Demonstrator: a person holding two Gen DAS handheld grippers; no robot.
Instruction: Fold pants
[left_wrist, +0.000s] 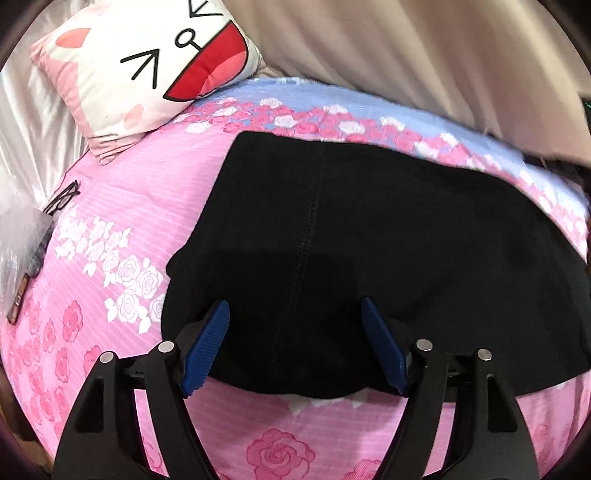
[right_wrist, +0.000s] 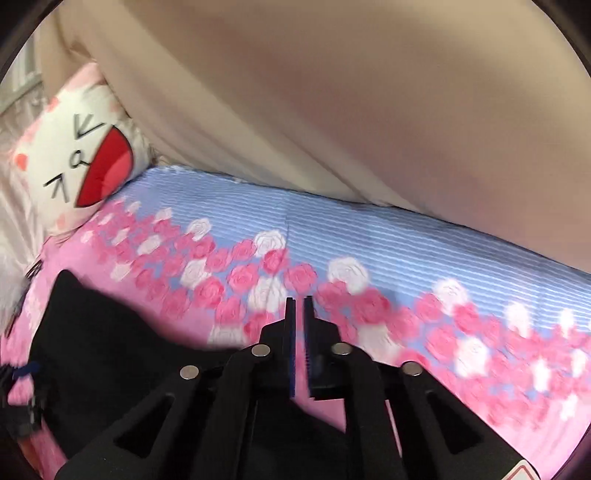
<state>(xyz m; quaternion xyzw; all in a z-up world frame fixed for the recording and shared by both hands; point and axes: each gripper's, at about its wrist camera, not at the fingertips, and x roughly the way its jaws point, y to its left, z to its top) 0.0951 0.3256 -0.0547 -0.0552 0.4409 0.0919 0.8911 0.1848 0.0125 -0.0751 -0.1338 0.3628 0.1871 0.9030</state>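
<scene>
Pants (left_wrist: 369, 236), black and already doubled into a broad slab, are being shown in the left wrist view lying flat on the rose-printed bedspread (left_wrist: 122, 206), directly ahead of the left gripper (left_wrist: 295, 347). Its blue-padded fingers (left_wrist: 208, 347) are being held spread wide apart, with nothing caught between them, and the near rounded edge of the fabric is being straddled by them. A stitched seam (left_wrist: 308, 236) is being seen running from that near edge away toward the far edge, so the seam is being lined up roughly with the gripper's own reach, while the longer stretch of cloth is being carried off to the right. A cat-face pillow (left_wrist: 147, 62) is being seen at the far left, well apart from the garment, and a pair of glasses (left_wrist: 62, 197) is lying near the left edge of the bed. In the right wrist view, which is being blurred by motion, the pants (right_wrist: 107, 350) are being shown low and to the left of the right gripper (right_wrist: 299, 306), whose fingers are being held nearly closed, a narrow slit being left between them and no cloth being pinched. Only bedspread (right_wrist: 369, 236) is being faced by it, with the curtain (right_wrist: 295, 92) beyond. The left gripper is therefore being judged the nearer of the two, and the next fold is likely being decided by that near edge.
</scene>
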